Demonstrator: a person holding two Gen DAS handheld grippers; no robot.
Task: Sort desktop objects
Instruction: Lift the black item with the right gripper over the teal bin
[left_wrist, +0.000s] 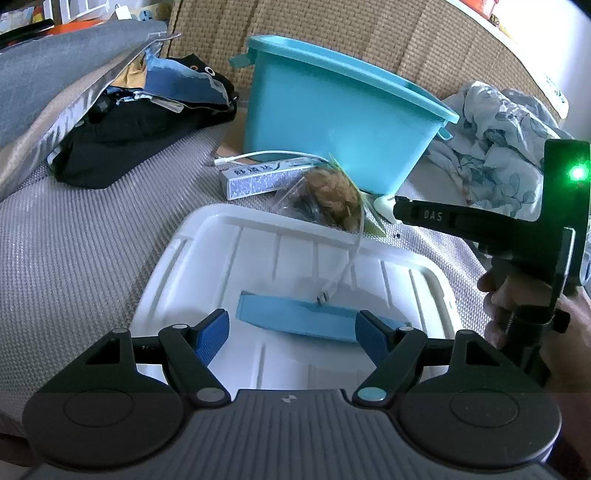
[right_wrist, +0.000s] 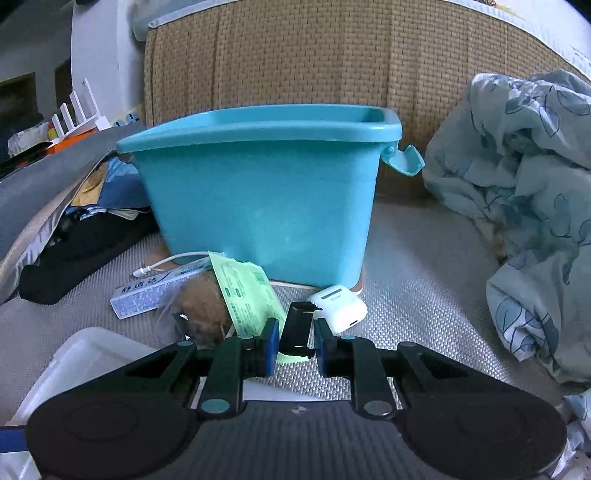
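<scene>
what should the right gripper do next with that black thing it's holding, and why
Probably carry it up and forward over the teal bin's rim and release it there. The right gripper is shut on a small black object, lifted clear of the mat, and the open bin stands directly ahead, behind the white earbud case.

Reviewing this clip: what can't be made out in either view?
- Teal bin contents: both views, its own wall hides them.
- White cable far end: left wrist view, runs behind the snack bag.
- Small black object in the right tool: identity unclear.
</scene>
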